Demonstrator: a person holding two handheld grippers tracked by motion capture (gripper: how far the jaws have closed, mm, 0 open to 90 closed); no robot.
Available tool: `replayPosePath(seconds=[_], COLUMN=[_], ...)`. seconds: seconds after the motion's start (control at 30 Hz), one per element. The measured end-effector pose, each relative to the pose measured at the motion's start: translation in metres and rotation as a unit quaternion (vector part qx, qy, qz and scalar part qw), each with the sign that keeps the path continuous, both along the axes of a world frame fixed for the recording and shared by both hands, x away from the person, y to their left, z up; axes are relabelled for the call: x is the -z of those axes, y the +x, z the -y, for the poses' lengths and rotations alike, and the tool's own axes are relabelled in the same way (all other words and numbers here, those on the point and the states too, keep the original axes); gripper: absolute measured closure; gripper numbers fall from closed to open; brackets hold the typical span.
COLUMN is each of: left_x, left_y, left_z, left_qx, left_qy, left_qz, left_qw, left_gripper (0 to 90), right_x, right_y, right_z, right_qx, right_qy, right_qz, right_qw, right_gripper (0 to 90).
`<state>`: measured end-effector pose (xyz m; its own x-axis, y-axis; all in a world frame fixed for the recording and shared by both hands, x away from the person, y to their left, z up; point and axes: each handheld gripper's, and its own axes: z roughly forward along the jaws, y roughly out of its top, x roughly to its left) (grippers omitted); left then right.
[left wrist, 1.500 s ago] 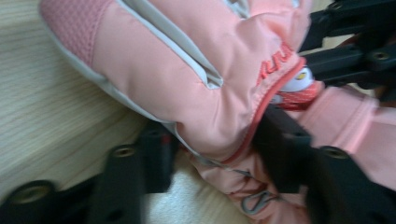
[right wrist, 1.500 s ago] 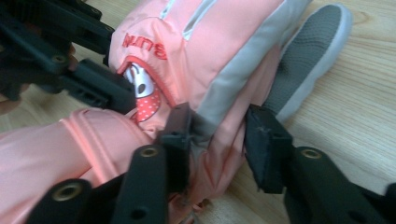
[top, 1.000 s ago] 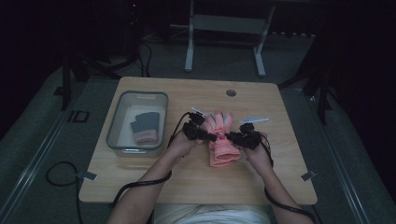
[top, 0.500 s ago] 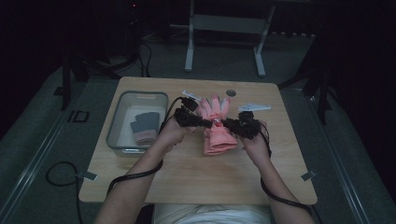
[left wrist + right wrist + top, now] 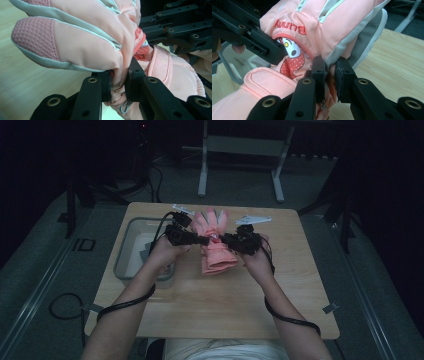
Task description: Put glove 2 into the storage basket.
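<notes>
A pink padded glove [image 5: 215, 245] with grey trim hangs above the wooden table [image 5: 200, 305], held up between both hands. My left gripper [image 5: 204, 240] pinches its left edge, and in the left gripper view its jaws are shut on a fold of the glove [image 5: 82, 42] at my left gripper [image 5: 118, 83]. My right gripper [image 5: 225, 239] grips the opposite edge. In the right gripper view my right gripper [image 5: 330, 75] is shut on the fabric of the glove [image 5: 324, 22], beside a cartoon patch [image 5: 292, 57]. The glove's fingers point away from me and its cuff hangs nearer me.
A clear plastic bin [image 5: 131, 251] stands at the table's left with a dark item inside, partly behind my left hand. Grey plates ride on top of the grippers [image 5: 252, 220]. A metal stand [image 5: 240, 150] rises on the floor beyond the table.
Both hands have risen and moved away from me, lifting the pink glove off the table. Both grips stay unchanged.
</notes>
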<state>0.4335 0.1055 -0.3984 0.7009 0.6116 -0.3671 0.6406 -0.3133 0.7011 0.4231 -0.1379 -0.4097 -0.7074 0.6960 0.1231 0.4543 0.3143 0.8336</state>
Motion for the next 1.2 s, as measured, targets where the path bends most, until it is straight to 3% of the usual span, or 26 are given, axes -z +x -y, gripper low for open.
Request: replayPosePath(seconds=[0.23, 0.47, 0.8, 1.0, 1.2], left_x=[-0.005, -0.016, -0.023, -0.017, 0.004], left_y=[-0.001, -0.004, -0.009, -0.011, -0.009], left_z=[-0.029, -0.07, -0.126, -0.157, -0.174], left_qx=[-0.017, -0.037, -0.078, -0.105, -0.122], left_qy=[0.003, 0.008, 0.006, -0.005, -0.005], left_qz=[-0.004, -0.002, -0.001, -0.006, -0.024], left_qw=[0.9998, 0.9993, 0.997, 0.9944, 0.9923], left_gripper=[77.1, 77.0, 77.0, 77.0, 77.0], right_x=[-0.004, -0.01, -0.018, -0.017, -0.001], right_y=[0.005, 0.011, 0.021, 0.029, 0.036], right_z=[-0.028, -0.069, -0.129, -0.16, -0.184], right_qx=[-0.013, -0.03, -0.055, -0.07, -0.078], right_qy=[0.001, 0.017, 0.014, 0.015, -0.003], right_qz=[0.003, 0.001, 0.005, -0.003, -0.01], right_qw=[0.9999, 0.9994, 0.9984, 0.9974, 0.9969], right_gripper=[79.4, 79.4, 79.4, 79.4, 79.4])
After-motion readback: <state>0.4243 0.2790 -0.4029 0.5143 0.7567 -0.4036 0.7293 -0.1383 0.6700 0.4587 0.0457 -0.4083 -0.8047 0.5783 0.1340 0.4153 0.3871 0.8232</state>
